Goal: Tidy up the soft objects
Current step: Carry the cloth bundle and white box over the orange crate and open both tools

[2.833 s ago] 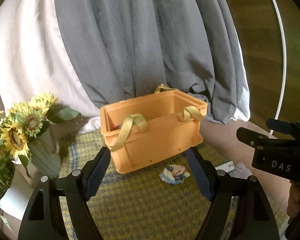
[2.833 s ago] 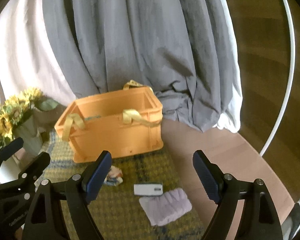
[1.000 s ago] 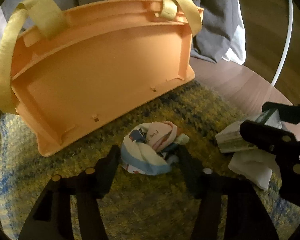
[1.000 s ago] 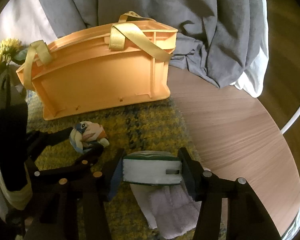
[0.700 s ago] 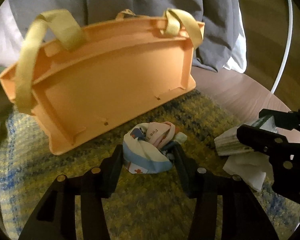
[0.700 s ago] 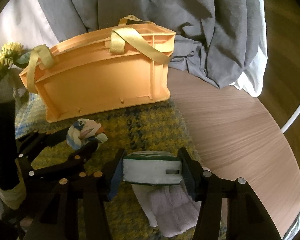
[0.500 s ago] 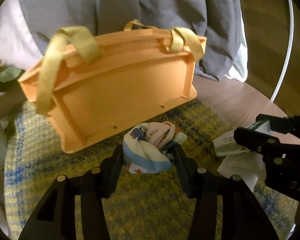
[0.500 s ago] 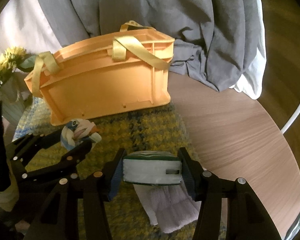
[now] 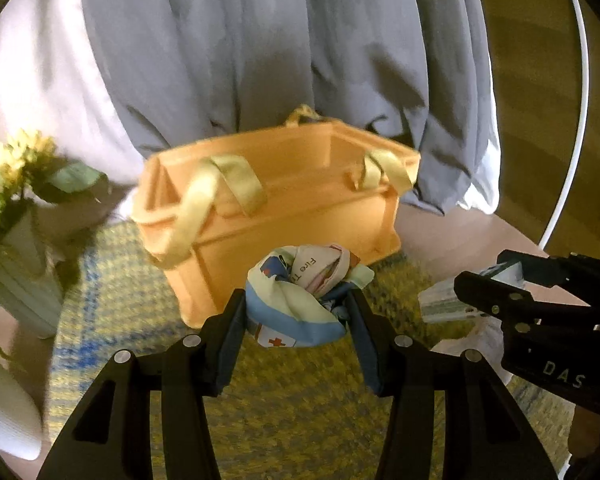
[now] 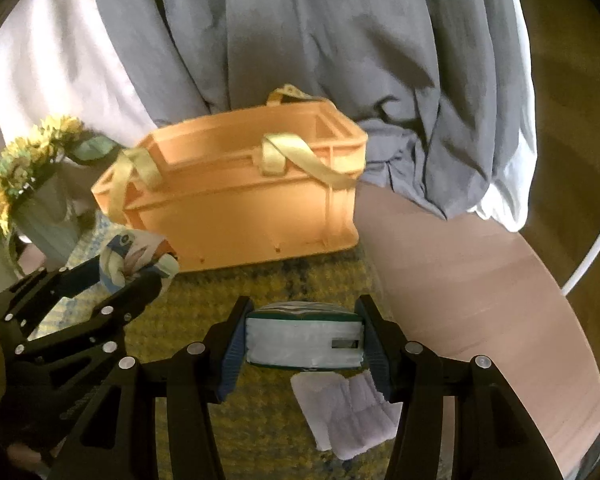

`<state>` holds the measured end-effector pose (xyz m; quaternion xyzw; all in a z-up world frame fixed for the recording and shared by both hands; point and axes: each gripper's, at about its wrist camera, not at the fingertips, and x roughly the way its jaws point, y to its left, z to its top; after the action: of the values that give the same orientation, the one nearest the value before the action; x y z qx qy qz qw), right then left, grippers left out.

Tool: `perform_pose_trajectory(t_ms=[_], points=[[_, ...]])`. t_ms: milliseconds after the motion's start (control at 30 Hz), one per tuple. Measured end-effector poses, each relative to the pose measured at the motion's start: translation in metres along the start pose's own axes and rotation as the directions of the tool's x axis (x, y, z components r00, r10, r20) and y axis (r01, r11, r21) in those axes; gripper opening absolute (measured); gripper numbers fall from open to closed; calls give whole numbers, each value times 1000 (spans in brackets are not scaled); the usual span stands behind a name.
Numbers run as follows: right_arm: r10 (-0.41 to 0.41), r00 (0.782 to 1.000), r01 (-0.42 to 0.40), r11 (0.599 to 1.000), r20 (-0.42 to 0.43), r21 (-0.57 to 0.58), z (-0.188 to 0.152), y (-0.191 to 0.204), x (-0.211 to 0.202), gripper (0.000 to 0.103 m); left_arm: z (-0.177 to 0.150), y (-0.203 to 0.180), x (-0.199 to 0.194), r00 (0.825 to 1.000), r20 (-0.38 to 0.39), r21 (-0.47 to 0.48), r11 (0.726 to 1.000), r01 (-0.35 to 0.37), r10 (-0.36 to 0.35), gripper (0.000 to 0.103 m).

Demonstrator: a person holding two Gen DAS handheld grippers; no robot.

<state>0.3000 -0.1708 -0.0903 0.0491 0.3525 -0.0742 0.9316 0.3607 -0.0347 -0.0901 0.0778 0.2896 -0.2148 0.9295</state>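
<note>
My left gripper (image 9: 296, 312) is shut on a balled printed cloth (image 9: 300, 300), blue, cream and pink, held above the yellow mat in front of the orange basket (image 9: 284, 216). The cloth also shows in the right wrist view (image 10: 134, 258). My right gripper (image 10: 304, 336) is shut on a white tissue pack with green edges (image 10: 304, 340), held above the mat. The orange basket (image 10: 236, 208) has yellow strap handles and stands open behind both grippers. A pale lilac folded cloth (image 10: 346, 418) lies on the mat under the right gripper.
A yellow and blue woven mat (image 9: 132, 320) covers part of a round wooden table (image 10: 460, 280). A vase of sunflowers (image 10: 24, 184) stands at the left. Grey and white fabric (image 10: 300, 40) hangs behind the basket. A white hoop (image 9: 572, 120) runs at the right.
Both grippers have risen from the mat, the left carrying the balled cloth and the right carrying the tissue pack. The basket's open top has come into view.
</note>
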Motion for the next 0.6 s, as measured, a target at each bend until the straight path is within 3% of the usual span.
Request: perform_pose_trajectory(t_ms=[600], points=[[59, 985, -57, 998, 163, -17, 41, 2, -40, 53, 35, 8, -54, 984, 158, -35, 996, -77, 81, 49]])
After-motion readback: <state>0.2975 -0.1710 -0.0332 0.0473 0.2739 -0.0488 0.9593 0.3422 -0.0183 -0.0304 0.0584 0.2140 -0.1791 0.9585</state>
